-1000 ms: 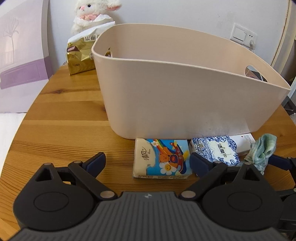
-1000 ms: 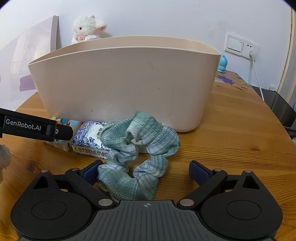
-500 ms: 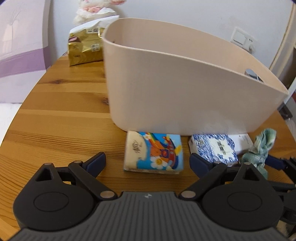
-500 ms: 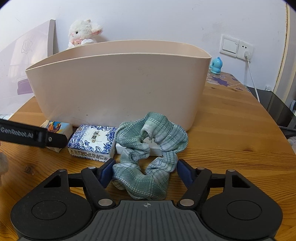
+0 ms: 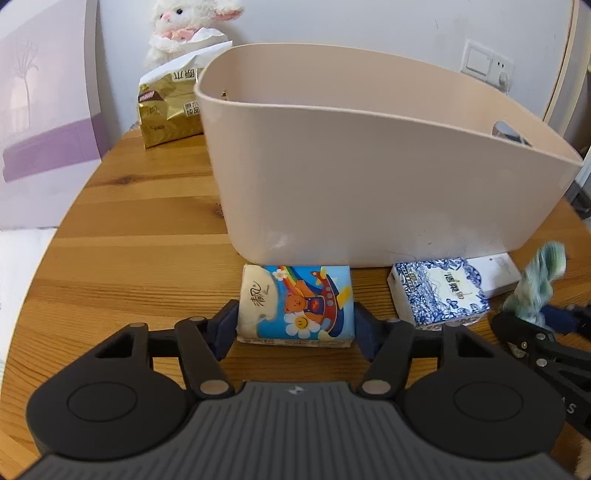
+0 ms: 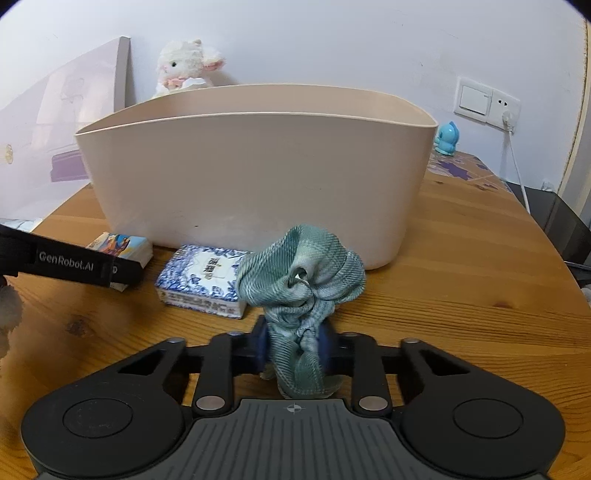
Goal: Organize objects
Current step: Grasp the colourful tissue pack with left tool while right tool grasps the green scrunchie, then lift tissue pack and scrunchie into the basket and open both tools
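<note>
A beige plastic basket (image 5: 369,177) stands on the wooden table (image 5: 129,236); it also shows in the right wrist view (image 6: 258,173). My left gripper (image 5: 295,326) is shut on the cartoon tissue pack (image 5: 295,306), which rests on the table before the basket. My right gripper (image 6: 291,345) is shut on the green plaid scrunchie (image 6: 299,280) and holds it bunched up just above the table. A blue-and-white tissue pack (image 5: 439,291) lies to the right of the cartoon pack; it also shows in the right wrist view (image 6: 203,278). A white box (image 5: 498,273) lies behind it.
A gold tissue bag (image 5: 166,110) and a plush lamb (image 5: 184,29) stand behind the basket at the back left. A purple-and-white panel (image 5: 44,140) leans at the left. A blue figurine (image 6: 447,138), wall sockets (image 6: 487,99) and a cable (image 6: 517,166) are at the back right.
My left gripper moved forward and closed on the cartoon tissue pack. My right gripper closed on the scrunchie, bunching and lifting it.
</note>
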Motion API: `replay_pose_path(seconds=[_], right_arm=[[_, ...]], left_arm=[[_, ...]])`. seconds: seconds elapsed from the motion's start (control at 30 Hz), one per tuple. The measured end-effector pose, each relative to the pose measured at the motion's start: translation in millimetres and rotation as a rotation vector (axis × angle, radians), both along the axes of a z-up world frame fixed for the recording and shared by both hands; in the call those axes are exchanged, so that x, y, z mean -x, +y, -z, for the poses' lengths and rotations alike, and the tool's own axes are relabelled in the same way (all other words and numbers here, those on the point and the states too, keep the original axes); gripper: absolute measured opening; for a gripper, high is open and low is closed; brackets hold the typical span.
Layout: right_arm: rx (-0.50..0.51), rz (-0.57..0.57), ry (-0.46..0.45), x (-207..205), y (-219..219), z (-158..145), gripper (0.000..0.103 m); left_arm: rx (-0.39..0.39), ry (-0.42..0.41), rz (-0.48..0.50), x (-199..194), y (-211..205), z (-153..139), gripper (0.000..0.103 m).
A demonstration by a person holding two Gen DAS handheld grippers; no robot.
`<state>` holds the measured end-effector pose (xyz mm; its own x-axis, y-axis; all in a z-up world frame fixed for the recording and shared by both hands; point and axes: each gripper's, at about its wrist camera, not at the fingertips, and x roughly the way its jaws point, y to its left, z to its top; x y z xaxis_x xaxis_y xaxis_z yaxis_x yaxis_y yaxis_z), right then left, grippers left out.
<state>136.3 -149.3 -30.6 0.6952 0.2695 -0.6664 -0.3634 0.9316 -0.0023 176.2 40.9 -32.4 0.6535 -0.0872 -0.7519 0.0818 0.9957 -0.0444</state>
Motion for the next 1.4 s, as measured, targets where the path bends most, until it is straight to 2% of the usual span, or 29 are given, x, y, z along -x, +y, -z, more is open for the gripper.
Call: replay_pose_path(seconds=[0.17,0.4,0.67,0.93,1.17,1.4], right_arm=[[-0.015,-0.01,-0.005,8,-2,-9,0.019],[-0.053,-0.035,-0.047,24,-11,-35,0.019],[-0.119,-0.039,-0.125,35,-29,-73,0.019],[-0.166,-0.032,-0.219,21,-35,-111,0.019],[-0.197,-0.01,-0.274,-5,-38,-135,0.019],[-0.218,-0.002,-0.272,-47,-34,-144,0.019]], left_arm=[[0.004,-0.006,0.001,11,2,-3,0.065],[0.019,-0.066,0.022,33,-1,-19,0.065],[0.027,-0.158,0.035,53,-2,-52,0.065],[0.018,-0.274,0.054,62,-8,-91,0.065],[0.012,-0.338,0.054,48,-16,-115,0.065],[-0.013,-0.348,0.044,7,-31,-125,0.065]])
